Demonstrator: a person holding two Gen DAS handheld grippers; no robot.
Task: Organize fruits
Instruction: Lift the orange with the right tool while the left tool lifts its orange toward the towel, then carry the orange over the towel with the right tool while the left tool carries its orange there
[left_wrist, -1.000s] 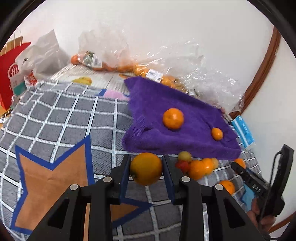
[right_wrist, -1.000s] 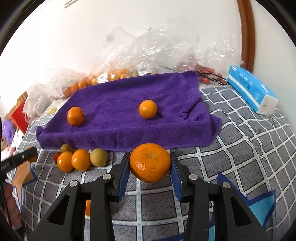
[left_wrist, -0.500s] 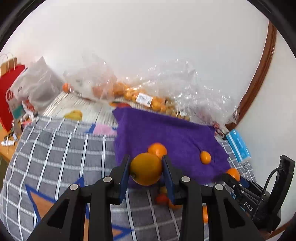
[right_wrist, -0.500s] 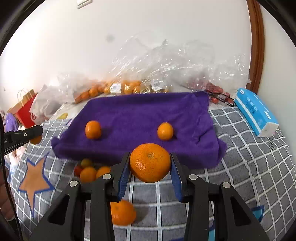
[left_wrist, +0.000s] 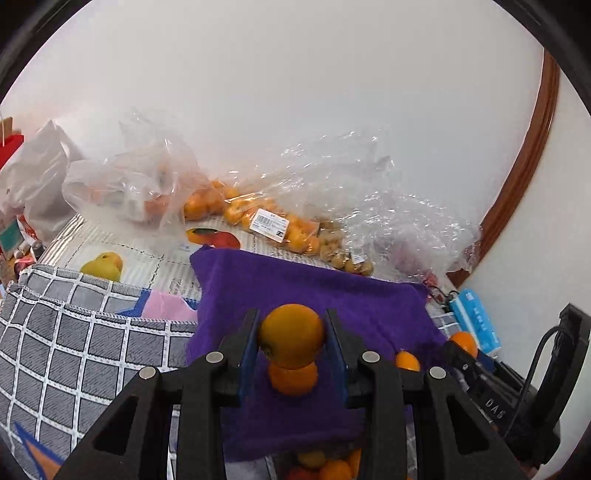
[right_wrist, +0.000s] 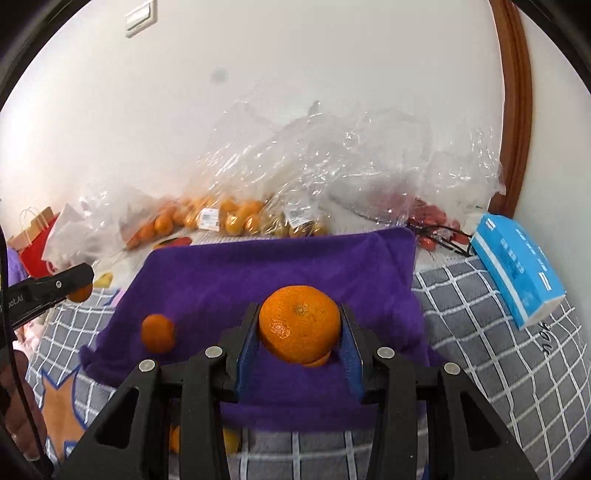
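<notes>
Nearest me, my left gripper (left_wrist: 291, 347) is clamped on a smooth round yellow-orange fruit (left_wrist: 291, 334), and my right gripper (right_wrist: 299, 332) pinches a dimpled round orange mandarin (right_wrist: 299, 323). Both fruits hang over the purple fleece towel (right_wrist: 258, 273) spread on the grey checked blanket (right_wrist: 480, 332). Two small round oranges lie on the towel, one (right_wrist: 158, 332) toward its left edge. Beyond it, clear plastic bags of fruit (left_wrist: 258, 218) sit against the white wall, with a blue tissue pack (right_wrist: 517, 269) to the right.

Both views are taken from the wrists, angled down along the fingers. The purple towel (left_wrist: 332, 299) (right_wrist: 280, 266) is seen close by both.
</notes>
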